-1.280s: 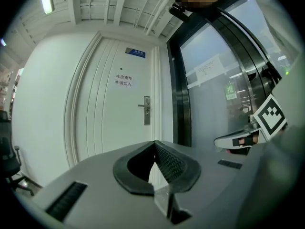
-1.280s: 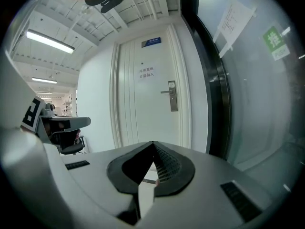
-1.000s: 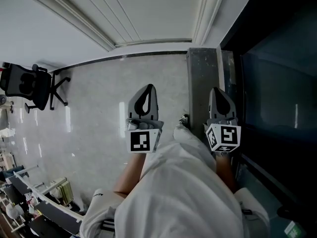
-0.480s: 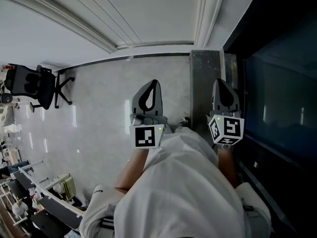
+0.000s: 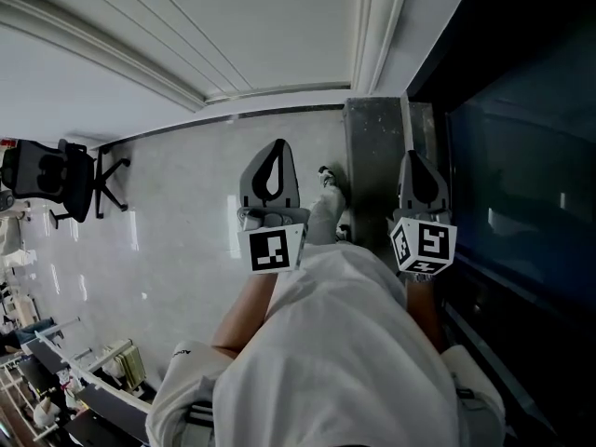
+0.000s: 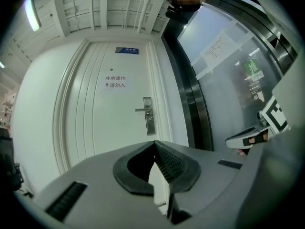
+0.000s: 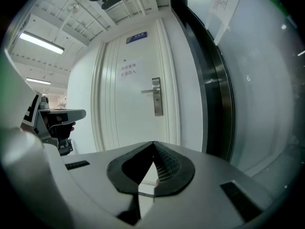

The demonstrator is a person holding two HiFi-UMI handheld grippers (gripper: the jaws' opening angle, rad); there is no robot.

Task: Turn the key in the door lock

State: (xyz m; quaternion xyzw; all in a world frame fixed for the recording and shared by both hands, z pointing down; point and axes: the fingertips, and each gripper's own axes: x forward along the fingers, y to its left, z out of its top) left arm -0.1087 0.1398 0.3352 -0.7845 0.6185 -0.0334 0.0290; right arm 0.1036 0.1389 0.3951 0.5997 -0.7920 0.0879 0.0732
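- Nearest the camera, the left gripper (image 6: 154,143) is fully closed. Its ribbed pads meet at the tips with nothing between them, and it touches nothing.
- The right gripper (image 7: 153,143) is the same, with its jaws together, empty and clear of every surface. Both are held out in front of the body, side by side and roughly level.
- Just past them in the head view, a shoe (image 5: 327,179) now shows stepping forward between the two grippers, where a second ago only its toe peeked out beside the clothing.
- The floor (image 5: 186,222) and the office chair (image 5: 56,170) at the far left have shifted a little in the frame over that second, while the grippers keep their places relative to the body. This reads as the person walking, not as either hand working.
- For the task, that means the approach is still under way and no turning has begun.
- To the right runs a dark-framed glass wall (image 6: 224,75), which the right gripper passes near.
- Farthest off stands the closed white door (image 6: 109,109), well apart from both grippers, with a small blue sign (image 6: 127,50) near its top.
- The door's metal lock plate (image 6: 149,117) and lever handle (image 6: 142,109) sit at its right edge, and they also show in the right gripper view (image 7: 157,98).
- Whether a key sits in the lock is too small to tell from here.
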